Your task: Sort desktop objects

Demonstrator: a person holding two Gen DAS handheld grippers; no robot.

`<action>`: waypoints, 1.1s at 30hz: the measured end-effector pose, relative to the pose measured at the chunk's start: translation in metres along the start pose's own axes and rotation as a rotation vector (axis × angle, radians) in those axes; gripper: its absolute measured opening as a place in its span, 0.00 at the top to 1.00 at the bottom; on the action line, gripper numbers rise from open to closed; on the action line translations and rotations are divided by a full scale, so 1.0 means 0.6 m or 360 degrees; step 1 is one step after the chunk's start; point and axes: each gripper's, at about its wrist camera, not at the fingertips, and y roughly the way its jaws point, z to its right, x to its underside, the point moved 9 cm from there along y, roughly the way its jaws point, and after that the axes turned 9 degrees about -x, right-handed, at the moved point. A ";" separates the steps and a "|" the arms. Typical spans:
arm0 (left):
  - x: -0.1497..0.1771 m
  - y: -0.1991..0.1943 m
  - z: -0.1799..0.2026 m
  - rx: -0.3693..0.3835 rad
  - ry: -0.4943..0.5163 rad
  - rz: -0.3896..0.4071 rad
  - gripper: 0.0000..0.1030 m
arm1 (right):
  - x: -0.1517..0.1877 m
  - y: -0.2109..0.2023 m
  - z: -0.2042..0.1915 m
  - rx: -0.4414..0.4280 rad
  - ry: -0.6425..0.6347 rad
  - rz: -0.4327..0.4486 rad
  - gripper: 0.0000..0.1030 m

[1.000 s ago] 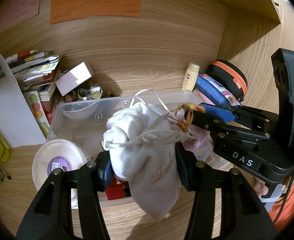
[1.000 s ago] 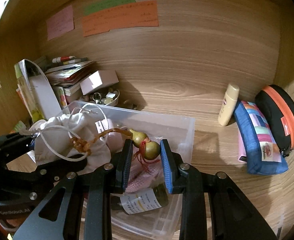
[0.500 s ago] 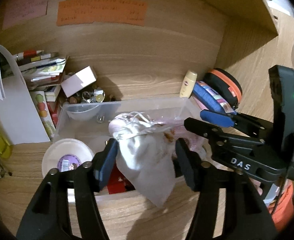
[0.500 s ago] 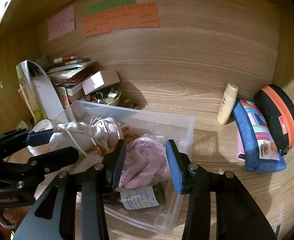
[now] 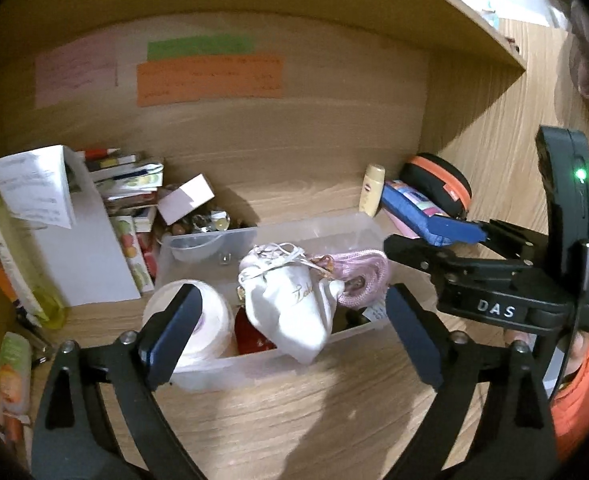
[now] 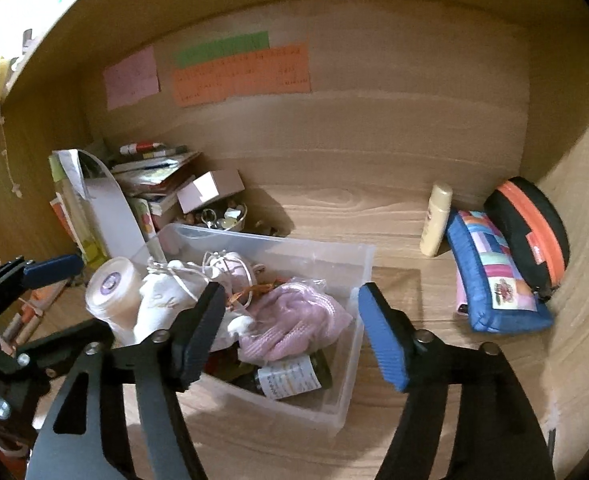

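A white drawstring pouch (image 5: 290,312) lies in the clear plastic bin (image 5: 326,222), draped over its near rim. Beside it lie a pink knitted item (image 5: 358,280), a white round jar (image 5: 210,320) and a labelled dark bottle (image 6: 290,376). My left gripper (image 5: 290,332) hangs back over the near rim, its jaws opening wide, touching nothing. My right gripper (image 6: 290,332) hovers above the bin (image 6: 358,264), jaws opening, nothing pressed between them. In the right wrist view the pouch (image 6: 162,304) rests next to the jar (image 6: 110,292). The small gourd charm is hidden.
Books and a white box (image 5: 186,202) are piled at the back left beside a dish of trinkets (image 6: 222,216). A cream tube (image 6: 436,220), a blue patchwork pouch (image 6: 494,280) and a black-orange case (image 6: 530,232) stand at the right wall. Coloured notes (image 6: 238,74) hang on the back panel.
Both grippers let go: the left released the white pouch and the right released the gourd charm, which dropped into the bin. Both pulled back and up while spreading.
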 end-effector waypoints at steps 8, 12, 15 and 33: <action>0.018 -0.033 -0.025 -0.0054 -0.0094 0.0032 0.07 | 0.007 -0.058 -0.023 0.0079 -0.0093 0.0087 0.15; 0.034 -0.049 -0.025 -0.0070 -0.0115 0.0056 0.05 | 0.008 -0.096 -0.032 0.0113 -0.0149 0.0163 0.05; 0.041 -0.056 -0.025 -0.0096 -0.0113 0.0062 0.05 | 0.011 -0.120 -0.036 0.0097 -0.0135 0.0211 0.00; 0.065 -0.059 -0.037 -0.0163 -0.0180 0.0037 0.04 | 0.049 -0.124 -0.050 -0.0009 -0.0041 0.0169 0.00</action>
